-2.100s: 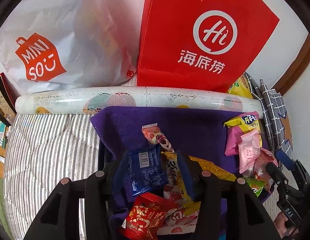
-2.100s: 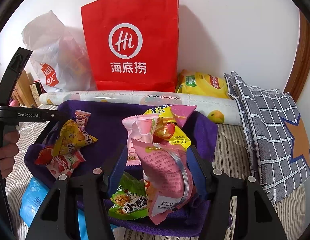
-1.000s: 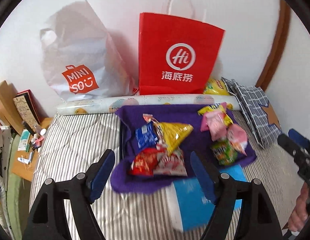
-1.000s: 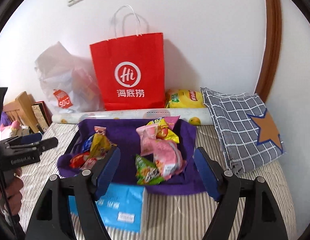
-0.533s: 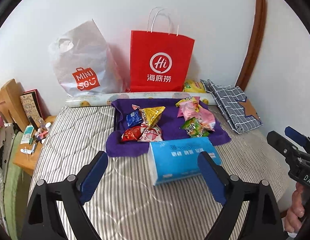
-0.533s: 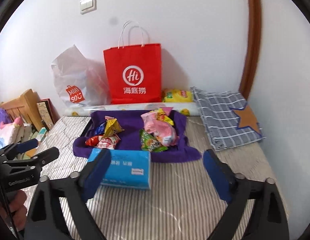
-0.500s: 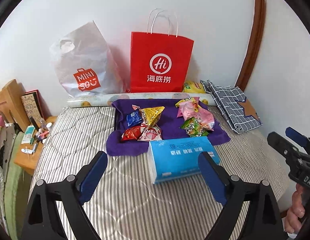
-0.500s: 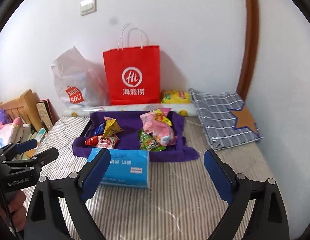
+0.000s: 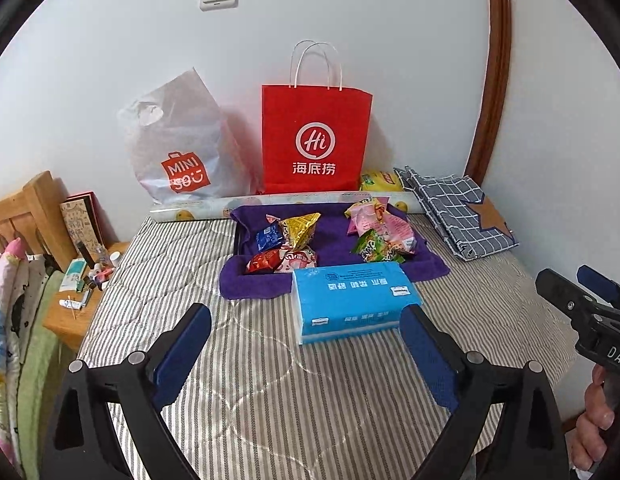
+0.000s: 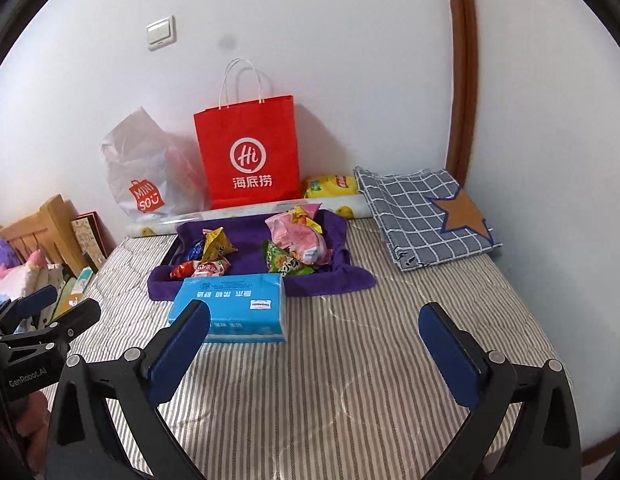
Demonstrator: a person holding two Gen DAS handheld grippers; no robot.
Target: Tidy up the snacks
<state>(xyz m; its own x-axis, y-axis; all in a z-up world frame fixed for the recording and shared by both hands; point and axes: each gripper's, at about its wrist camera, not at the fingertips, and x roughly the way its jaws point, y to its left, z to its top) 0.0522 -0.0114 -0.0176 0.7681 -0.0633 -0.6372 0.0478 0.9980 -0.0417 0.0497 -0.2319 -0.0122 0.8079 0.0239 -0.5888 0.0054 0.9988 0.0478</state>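
A purple cloth-lined tray (image 9: 333,240) (image 10: 250,248) on the striped bed holds two snack piles. The left pile (image 9: 288,242) (image 10: 208,256) has blue, yellow and red packets. The right pile (image 9: 379,230) (image 10: 296,242) has pink and green packets. My left gripper (image 9: 306,354) is open and empty, well back from the tray. My right gripper (image 10: 313,346) is open and empty, also well back; it shows at the right edge of the left wrist view (image 9: 581,300).
A blue tissue pack (image 9: 353,300) (image 10: 234,306) lies in front of the tray. A red paper bag (image 9: 315,140), a white plastic bag (image 9: 178,148), a roll (image 9: 198,210) and a yellow packet (image 10: 329,186) line the wall. A checked cushion (image 10: 425,212) lies right. A cluttered nightstand (image 9: 82,284) stands left.
Both grippers have pulled far back from the tray and opened wide; the left let go of the blue packet. In the last half second little has moved.
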